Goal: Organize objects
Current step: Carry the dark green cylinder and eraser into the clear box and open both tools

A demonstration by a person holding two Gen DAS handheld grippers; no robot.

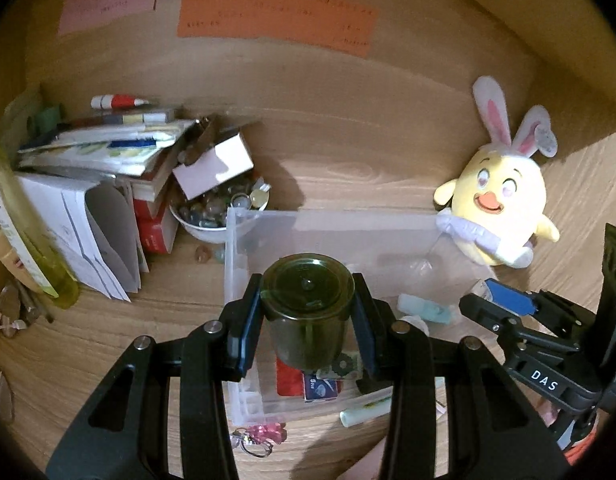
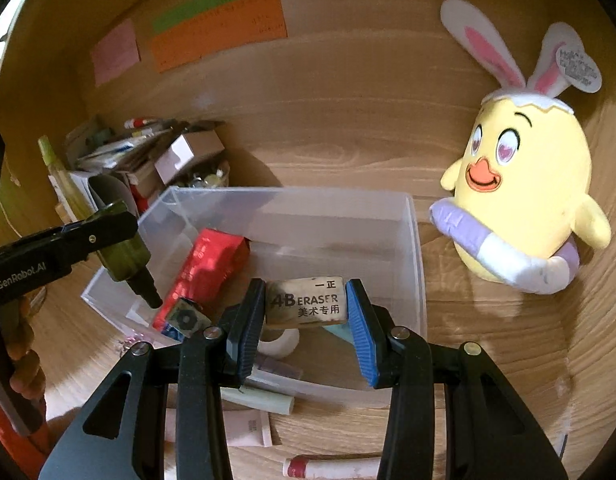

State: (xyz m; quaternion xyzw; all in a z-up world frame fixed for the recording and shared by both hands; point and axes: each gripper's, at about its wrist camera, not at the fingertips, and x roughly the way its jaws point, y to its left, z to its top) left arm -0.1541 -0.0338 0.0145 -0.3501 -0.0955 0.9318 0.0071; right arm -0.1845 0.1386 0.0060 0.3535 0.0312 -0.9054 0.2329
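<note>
Two claws are at work over one clear plastic bin [image 2: 416, 248] that stands on the wooden counter [image 1: 348, 176]. At the far left of the counter lies one heap of books and papers [image 1: 104, 152], with one white bowl of glass pebbles [image 1: 212, 208] beside it.

The left claw [image 1: 308, 304] is clamped on one dark green bottle [image 1: 308, 300], its pads pressing the round body from both sides. In the right wrist view the bottle hangs upside down, long axis near upright and slightly tilted, black nozzle pointing down into the bin's left part. It is translucent olive-green with a flat round base.

In the bin lie one red packet [image 2: 208, 272] and one small printed block [image 2: 186, 320]; other small items under the claws are too blurred to count.

The right claw [image 2: 306, 308] grips one eraser [image 2: 306, 300] by its short ends, long axis level and crosswise, over the bin's near side. It is a smudged cream block printed "4B ERASER".

At right, one yellow chick plush [image 2: 536, 184] with two rabbit ears stands just outside the bin.
</note>
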